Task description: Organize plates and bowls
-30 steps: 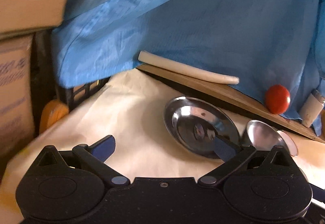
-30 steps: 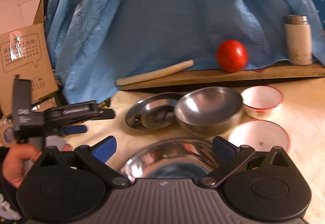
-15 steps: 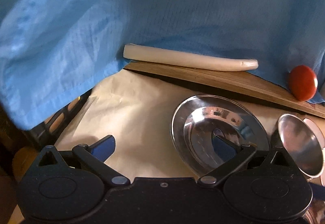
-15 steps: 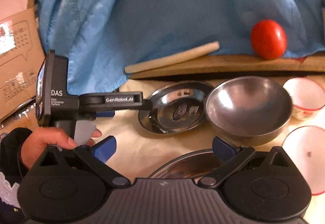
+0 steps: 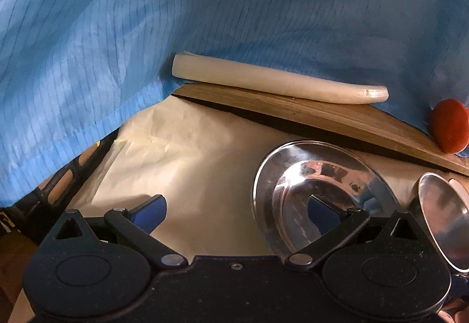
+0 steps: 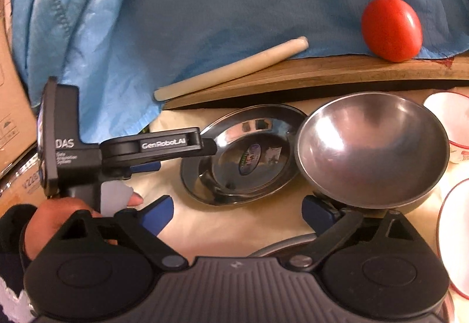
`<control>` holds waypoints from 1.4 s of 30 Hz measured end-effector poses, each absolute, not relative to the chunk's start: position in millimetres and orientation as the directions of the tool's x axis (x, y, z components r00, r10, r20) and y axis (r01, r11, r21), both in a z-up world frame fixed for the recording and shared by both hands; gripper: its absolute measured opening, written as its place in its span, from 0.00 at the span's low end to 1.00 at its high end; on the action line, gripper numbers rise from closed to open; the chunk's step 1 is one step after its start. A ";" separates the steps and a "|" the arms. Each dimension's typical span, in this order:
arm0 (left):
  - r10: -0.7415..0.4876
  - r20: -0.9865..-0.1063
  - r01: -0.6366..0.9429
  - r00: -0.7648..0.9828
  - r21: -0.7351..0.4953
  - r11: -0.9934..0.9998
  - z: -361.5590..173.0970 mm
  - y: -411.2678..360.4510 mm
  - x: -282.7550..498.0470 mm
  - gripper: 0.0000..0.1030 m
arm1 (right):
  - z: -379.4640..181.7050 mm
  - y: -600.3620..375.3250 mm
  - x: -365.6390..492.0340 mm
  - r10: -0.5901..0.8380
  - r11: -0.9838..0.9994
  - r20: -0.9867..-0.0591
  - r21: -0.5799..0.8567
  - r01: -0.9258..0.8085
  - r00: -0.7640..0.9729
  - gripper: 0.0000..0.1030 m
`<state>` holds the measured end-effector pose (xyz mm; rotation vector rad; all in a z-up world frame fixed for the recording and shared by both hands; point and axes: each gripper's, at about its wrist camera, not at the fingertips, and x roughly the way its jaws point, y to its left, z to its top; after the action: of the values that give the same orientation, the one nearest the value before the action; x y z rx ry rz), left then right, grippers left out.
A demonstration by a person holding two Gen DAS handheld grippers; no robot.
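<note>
A shallow steel plate point(image 5: 293, 176) lies on the cream cloth. My left gripper point(image 5: 236, 214) is open, with its right fingertip point(image 5: 322, 214) over the plate's inside and its left fingertip over bare cloth. In the right wrist view the left gripper point(image 6: 181, 156) reaches the steel plate's point(image 6: 243, 156) left rim. A deep steel bowl point(image 6: 372, 147) stands right of the plate. My right gripper point(image 6: 238, 214) is closing, with no dish pressed between its pads. Its right fingertip point(image 6: 318, 213) sits just under the bowl's near rim.
A rolling pin point(image 6: 231, 68) and a tomato point(image 6: 391, 28) rest on a wooden board point(image 6: 322, 74) under hanging blue cloth point(image 6: 205, 0). Two red-rimmed white dishes point(image 6: 451, 115) point(image 6: 457, 232) lie at the right. Another steel rim point(image 6: 281, 246) shows near my right gripper. A cardboard box point(image 6: 11, 106) stands at the left.
Both grippers have moved forward and down toward the dishes. The left one swung right onto the steel plate, and the cardboard boxes left its view. The right fingers have narrowed slightly.
</note>
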<state>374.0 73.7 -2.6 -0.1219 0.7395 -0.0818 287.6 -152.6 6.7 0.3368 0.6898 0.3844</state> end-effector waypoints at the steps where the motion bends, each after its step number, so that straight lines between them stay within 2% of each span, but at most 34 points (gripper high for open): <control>1: -0.125 -0.663 0.035 0.738 -0.149 0.988 -2.9 74.7 374.7 0.97 | 5.9 -152.9 288.9 0.441 0.880 -0.552 0.421 -0.220 0.708 0.89; 9: -0.179 -0.643 0.062 0.745 -0.200 0.978 -3.1 76.7 374.7 0.72 | 4.3 -156.4 293.0 0.406 0.885 -0.552 0.435 -0.164 0.728 0.71; 12: -0.189 -0.643 0.066 0.742 -0.210 0.975 -3.1 76.9 373.7 0.60 | 4.2 -155.5 294.3 0.401 0.887 -0.555 0.435 -0.157 0.729 0.64; 14: -0.192 -0.644 0.066 0.740 -0.215 0.974 -3.1 76.6 373.8 0.49 | 4.3 -155.8 294.3 0.399 0.886 -0.553 0.438 -0.152 0.731 0.61; 18: -0.189 -0.645 0.059 0.740 -0.218 0.974 -1.8 77.9 372.7 0.38 | 3.5 -155.7 295.7 0.395 0.886 -0.553 0.440 -0.145 0.734 0.52; 19: -0.188 -0.647 0.057 0.739 -0.218 0.974 -1.7 78.0 372.8 0.33 | 2.8 -155.2 296.6 0.393 0.886 -0.554 0.441 -0.142 0.734 0.50; 22: -0.212 -0.647 0.069 0.733 -0.240 0.968 -0.9 79.4 372.6 0.19 | 0.4 -155.9 299.0 0.392 0.887 -0.560 0.441 -0.138 0.730 0.39; 28: -0.206 -0.646 0.060 0.735 -0.241 0.969 0.8 79.7 367.6 0.18 | -2.6 -155.4 302.2 0.371 0.897 -0.568 0.423 -0.126 0.734 0.31; 42: -0.105 -0.619 0.015 0.778 -0.149 0.989 11.7 78.6 323.8 0.19 | 2.9 -151.6 295.5 0.387 0.897 -0.566 0.415 -0.155 0.728 0.30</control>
<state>323.8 78.6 11.7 -0.1389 0.6767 -0.0650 295.5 -151.6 2.9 0.3545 0.6958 0.3056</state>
